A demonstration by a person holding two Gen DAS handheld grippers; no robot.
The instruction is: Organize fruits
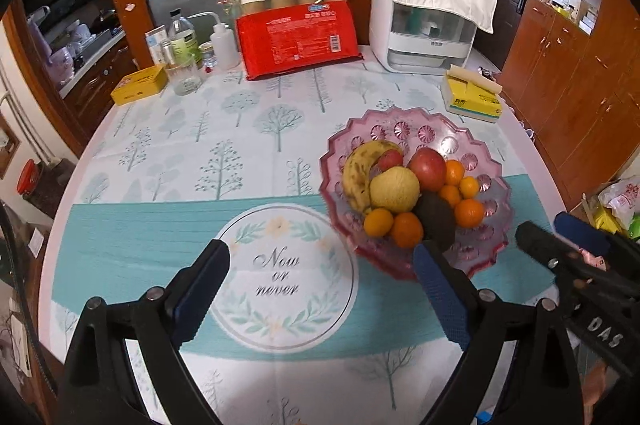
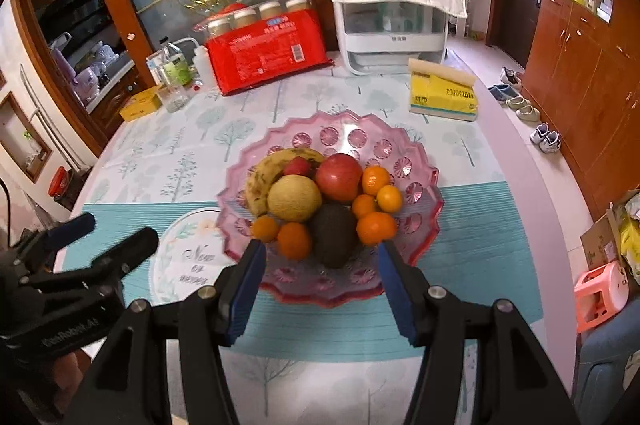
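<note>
All the fruits are gathered in the pink scalloped bowl (image 2: 416, 145), which is set on the tree-printed tablecloth (image 1: 180, 153) toward the table's right side. A banana (image 2: 260, 181), a pale melon (image 2: 294, 197), a red apple (image 2: 339, 175), a dark avocado (image 2: 334, 235) and several small oranges (image 2: 376, 227) are heaped touching one another.

The left gripper (image 1: 320, 265) is held above the printed circle, its fingers spread wide with nothing between them. The right gripper (image 2: 322, 265) is held over the bowl's near rim, its fingers parted and empty.

Open cloth is left to the left of the bowl. The far edge is crowded by a red package (image 1: 298, 41), a white appliance (image 1: 424, 25) and a yellow tissue pack (image 1: 472, 97).
</note>
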